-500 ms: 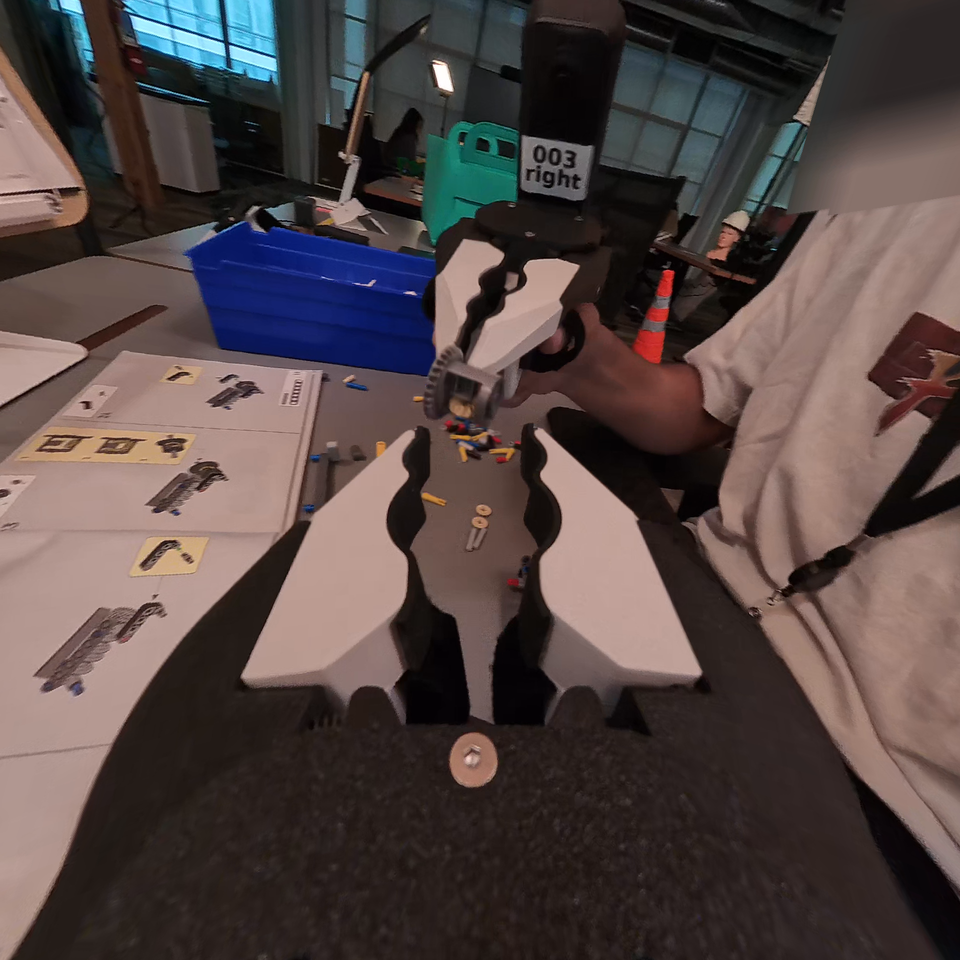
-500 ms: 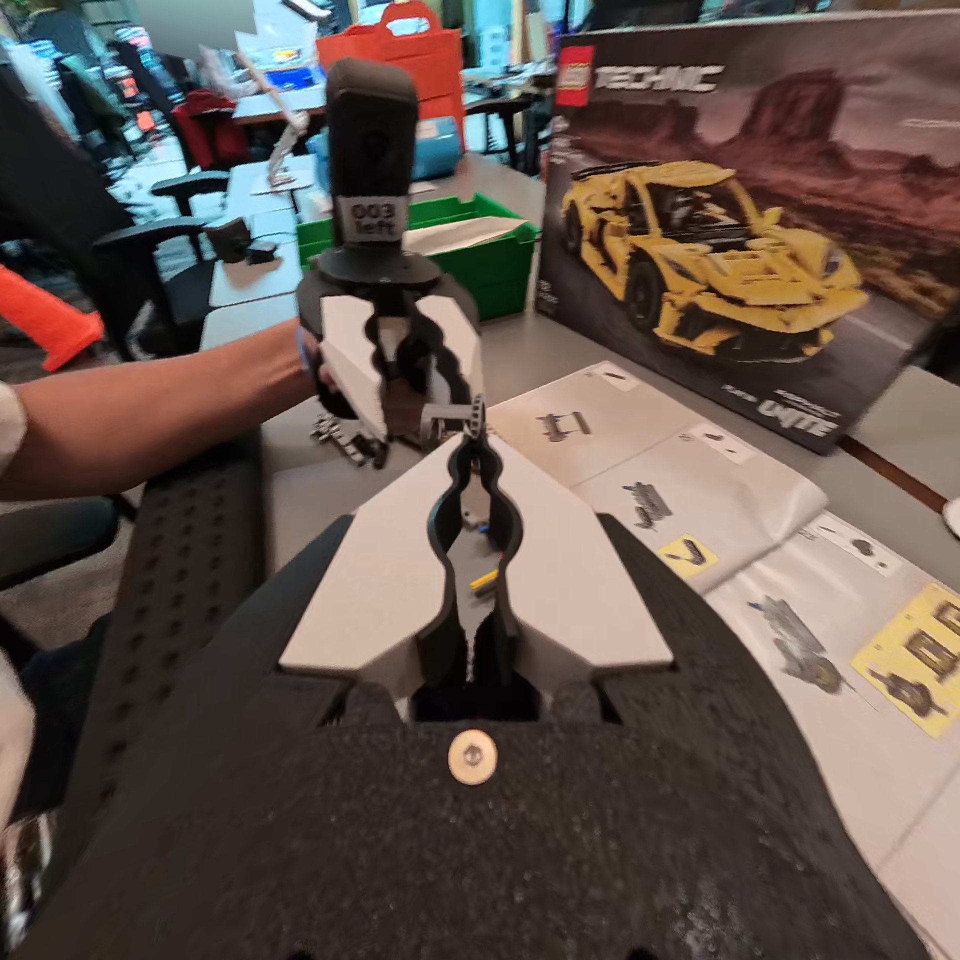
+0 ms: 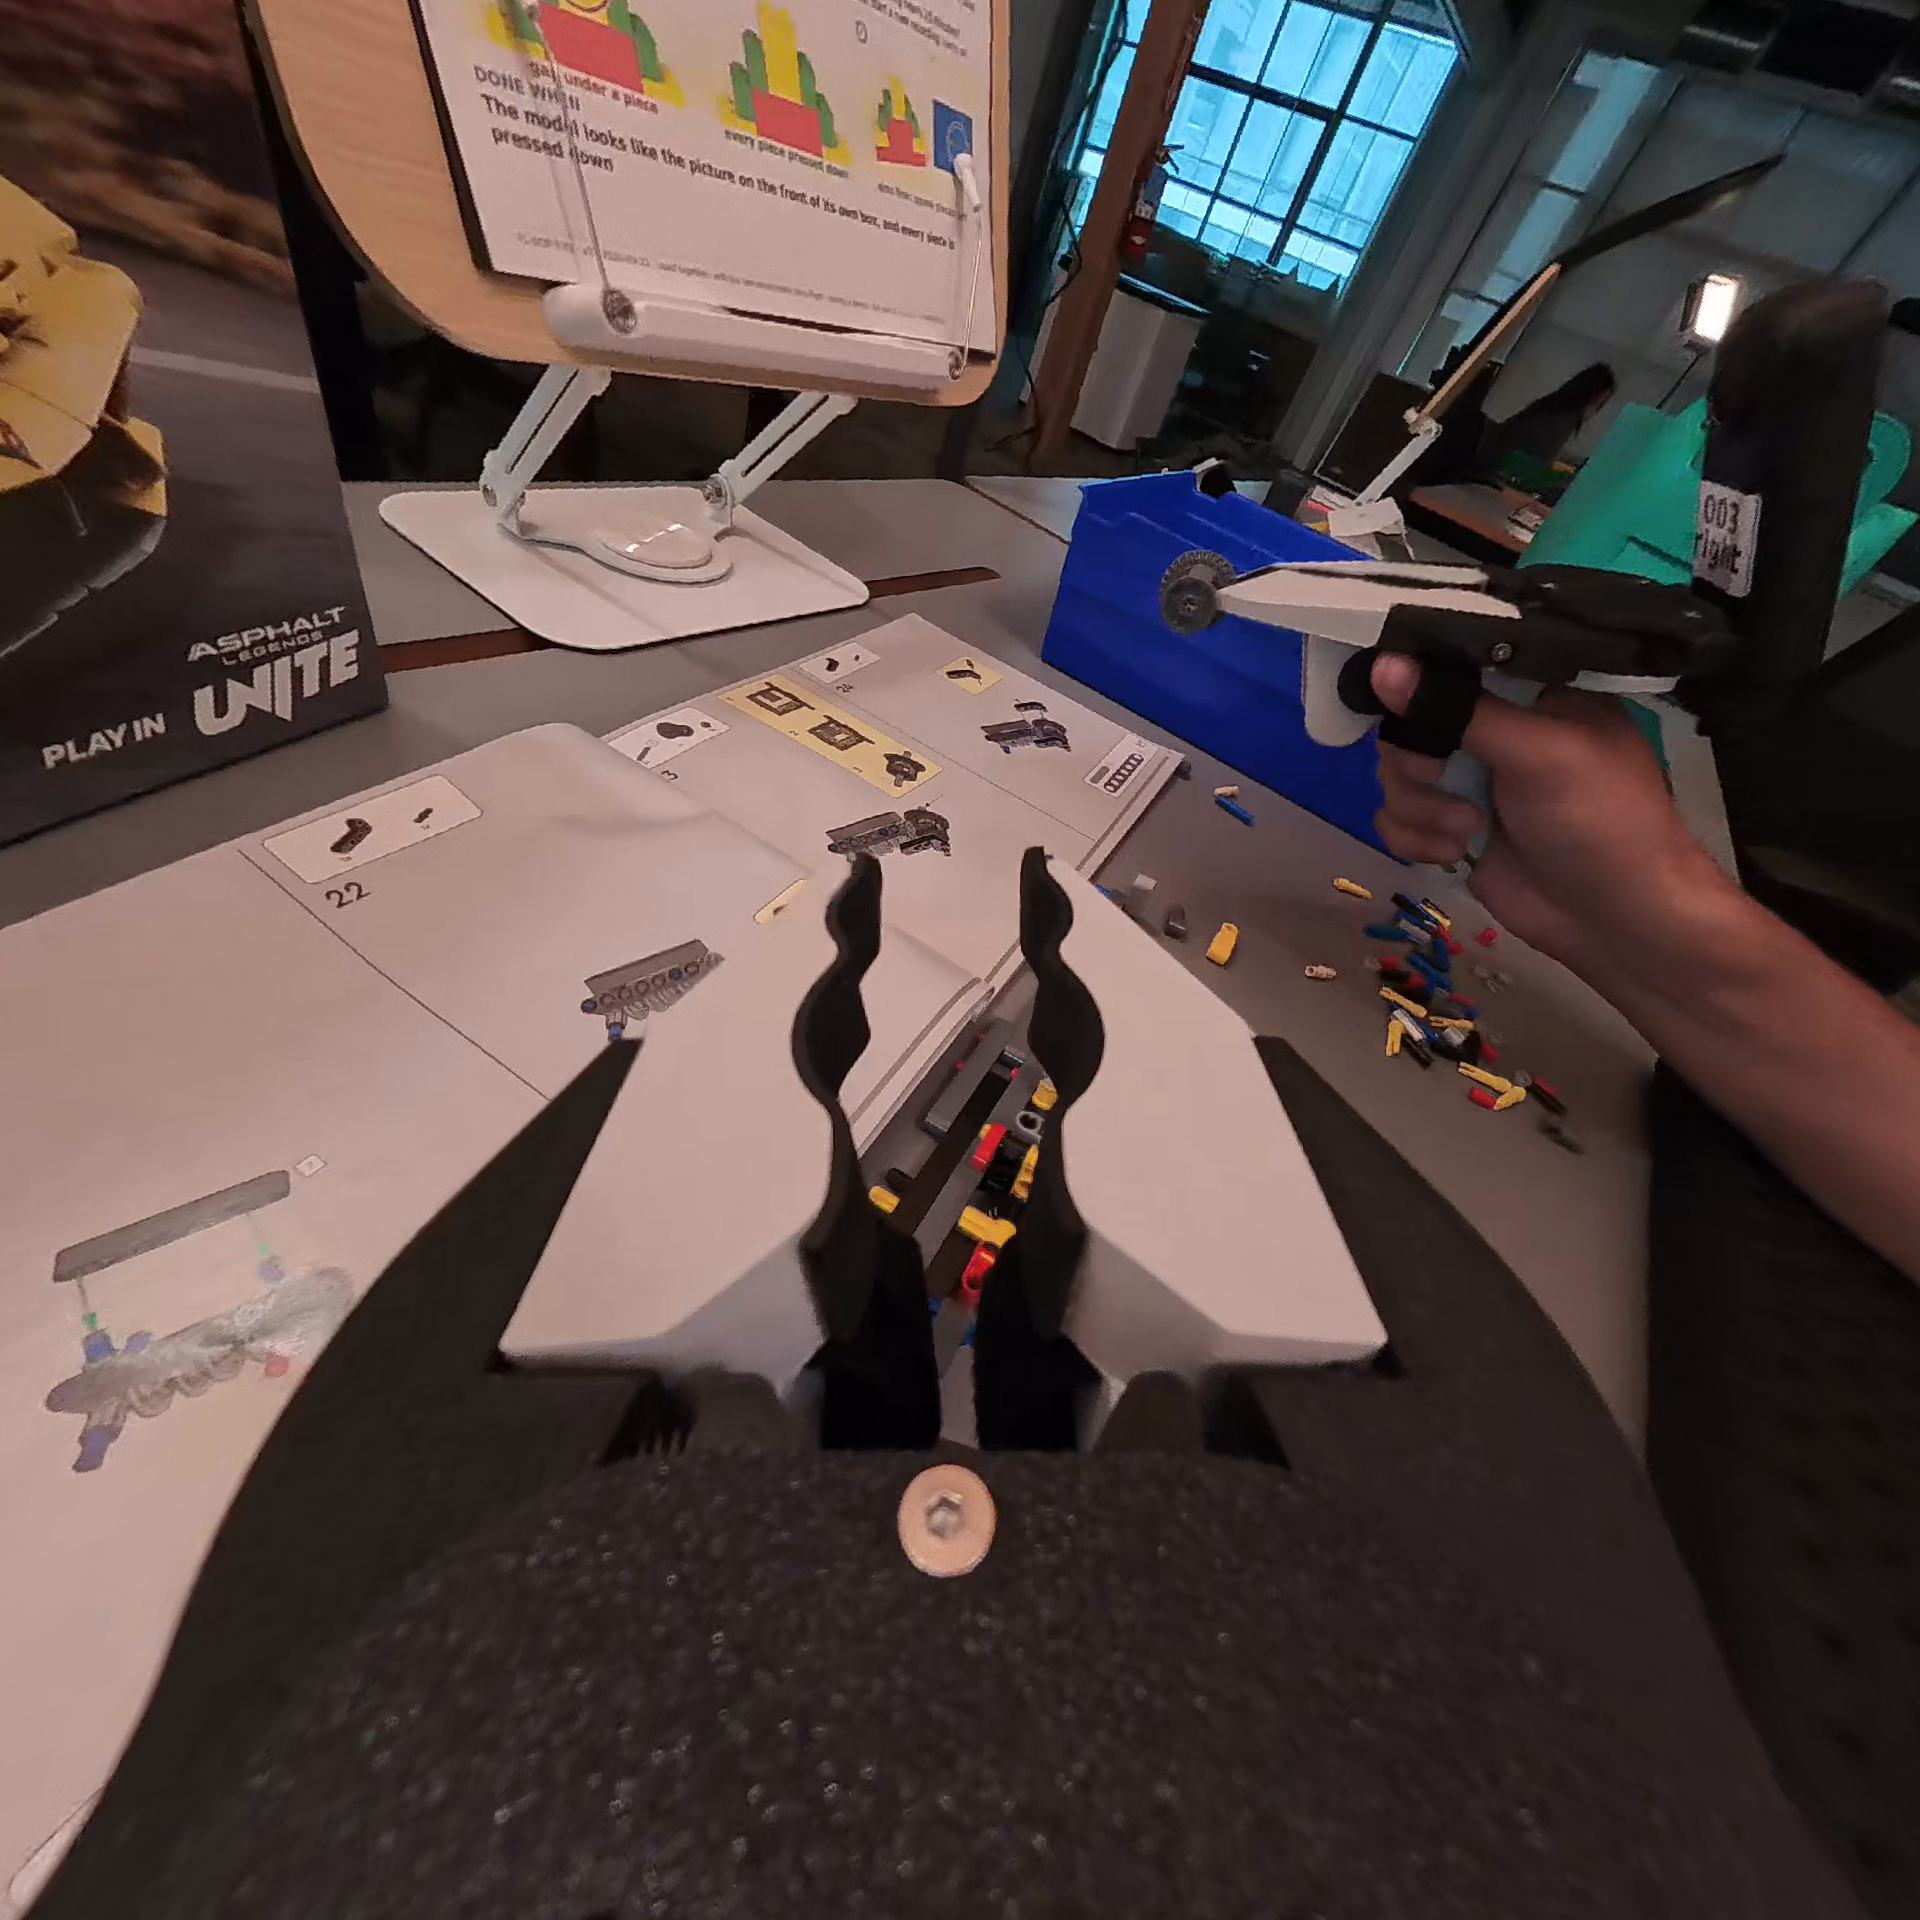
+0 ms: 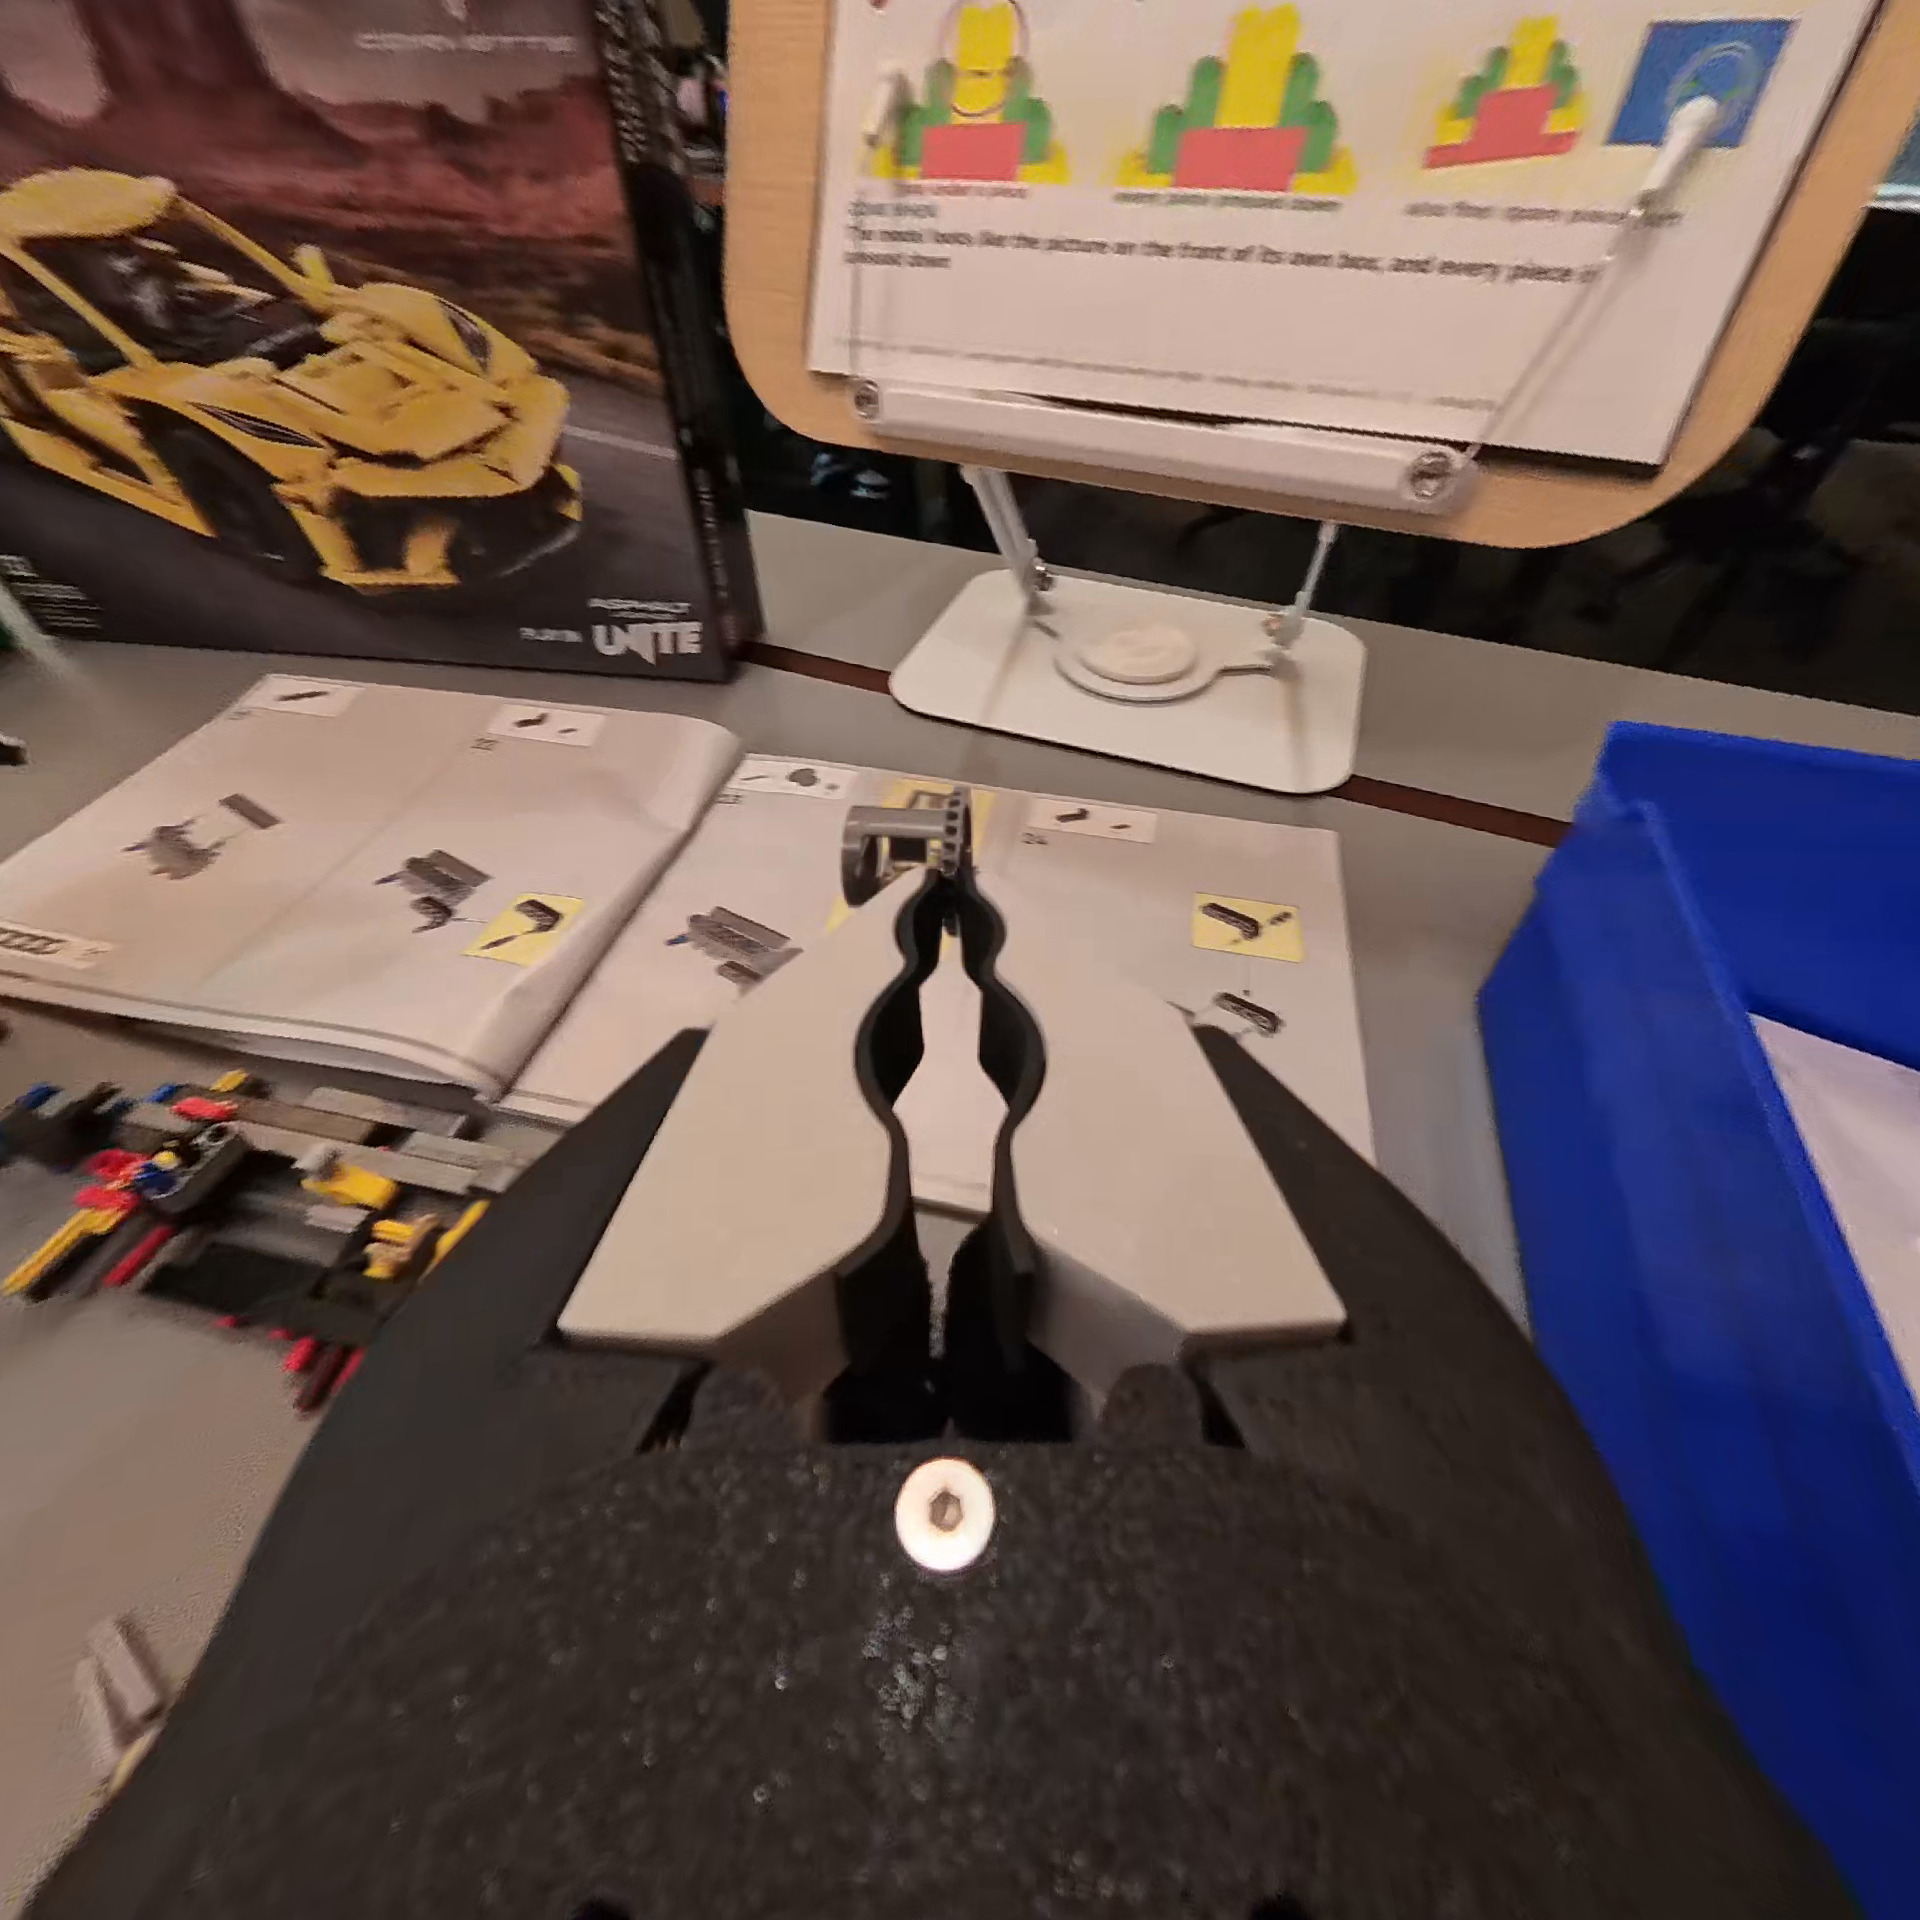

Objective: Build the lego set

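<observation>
Right gripper (image 4: pixel 948 883) is closed at its tips on a small grey gear piece (image 4: pixel 902 844), which it holds in the air above the open instruction booklet (image 4: pixel 436 935); in the left wrist view the same gripper (image 3: pixel 1210 601) points to the left in front of the blue bin (image 3: pixel 1174 623), and a hand (image 3: pixel 1538 821) grips its handle. Left gripper (image 3: pixel 945 883) has its fingers apart and holds nothing; it hangs over the right edge of the booklet (image 3: pixel 468 987). Between and below its fingers lies the partly built model (image 3: pixel 992 1153), a long grey and black frame with yellow and red parts, on the grey table (image 3: pixel 1299 904) just beside the booklet. In the right wrist view this model (image 4: pixel 239 1184) is at the lower left, in front of the booklet. Small loose pieces (image 3: pixel 1434 997) in yellow, blue, red and black are scattered on the table near the hand. Behind the booklet stands the set box (image 4: pixel 343 343) with a yellow car on it, and beside the box is a white stand (image 4: pixel 1132 675) that carries a board with a printed sheet (image 4: pixel 1247 260). The blue bin (image 4: pixel 1714 1091) is at the right.
</observation>
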Tool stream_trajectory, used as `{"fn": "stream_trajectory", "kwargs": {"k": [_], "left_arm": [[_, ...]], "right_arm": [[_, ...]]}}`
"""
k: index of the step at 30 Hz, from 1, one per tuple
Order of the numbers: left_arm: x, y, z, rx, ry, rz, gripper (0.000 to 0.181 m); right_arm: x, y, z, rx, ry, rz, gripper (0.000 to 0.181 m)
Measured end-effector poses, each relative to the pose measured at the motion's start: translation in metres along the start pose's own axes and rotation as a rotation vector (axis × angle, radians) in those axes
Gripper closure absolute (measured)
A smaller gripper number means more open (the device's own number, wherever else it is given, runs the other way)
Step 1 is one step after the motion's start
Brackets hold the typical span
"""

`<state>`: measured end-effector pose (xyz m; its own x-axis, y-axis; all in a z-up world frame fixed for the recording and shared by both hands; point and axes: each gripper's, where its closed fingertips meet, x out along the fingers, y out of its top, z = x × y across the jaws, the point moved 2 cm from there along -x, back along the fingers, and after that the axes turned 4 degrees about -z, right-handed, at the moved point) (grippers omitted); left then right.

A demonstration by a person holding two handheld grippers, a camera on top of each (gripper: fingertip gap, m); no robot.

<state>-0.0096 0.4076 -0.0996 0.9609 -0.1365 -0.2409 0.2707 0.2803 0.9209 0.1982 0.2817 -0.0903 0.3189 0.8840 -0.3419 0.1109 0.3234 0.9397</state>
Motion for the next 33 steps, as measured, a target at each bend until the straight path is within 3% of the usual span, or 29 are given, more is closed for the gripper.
{"fn": "stream_trajectory", "kwargs": {"k": [5, 14, 33], "left_arm": [[-0.003, -0.004, -0.011, -0.011, 0.012, -0.021, 0.158], [-0.002, -0.021, -0.037, 0.229, 0.259, -0.129, 0.162], [0.002, -0.019, -0.027, 0.283, 0.233, -0.109, 0.165]], "right_arm": [[0.004, -0.006, 0.003, 0.013, -0.035, -0.014, 0.180], [0.009, -0.009, 0.001, 0.000, -0.061, -0.031, 0.180], [0.010, -0.008, -0.006, -0.006, -0.037, -0.038, 0.179]]}}
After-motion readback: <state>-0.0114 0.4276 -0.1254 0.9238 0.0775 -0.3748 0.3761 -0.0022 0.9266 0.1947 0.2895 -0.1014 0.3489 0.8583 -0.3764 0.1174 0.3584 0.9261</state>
